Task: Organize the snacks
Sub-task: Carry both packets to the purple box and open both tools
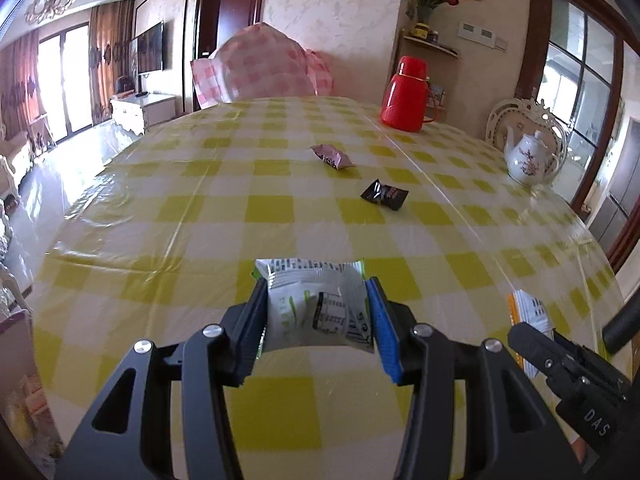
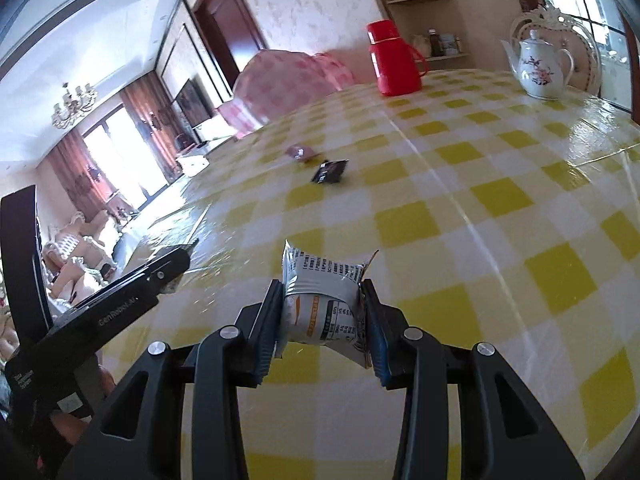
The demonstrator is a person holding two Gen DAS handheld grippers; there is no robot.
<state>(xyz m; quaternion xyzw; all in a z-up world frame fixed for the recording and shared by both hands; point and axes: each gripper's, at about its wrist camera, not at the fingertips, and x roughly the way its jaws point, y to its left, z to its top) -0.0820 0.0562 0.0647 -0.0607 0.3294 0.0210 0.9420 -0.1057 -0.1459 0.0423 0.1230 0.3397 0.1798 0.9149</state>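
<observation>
My left gripper (image 1: 316, 312) is shut on a white snack packet with green print (image 1: 320, 304), held above the yellow checked tablecloth (image 1: 200, 200). My right gripper (image 2: 322, 312) is shut on a white snack packet with orange print (image 2: 320, 304); in the left wrist view that orange-edged packet (image 1: 528, 312) shows at the right, ahead of the right gripper's black body. Farther out on the table lie a pinkish-purple snack packet (image 1: 332, 156) (image 2: 300, 153) and a black snack packet (image 1: 384, 194) (image 2: 330, 171), both loose and apart from the grippers.
A red thermos jug (image 1: 404, 94) (image 2: 394, 58) stands at the far side of the table. A white flowered teapot (image 1: 528, 158) (image 2: 540, 68) sits at the right edge. A pink checked chair cover (image 1: 260, 64) rises behind the table's far edge.
</observation>
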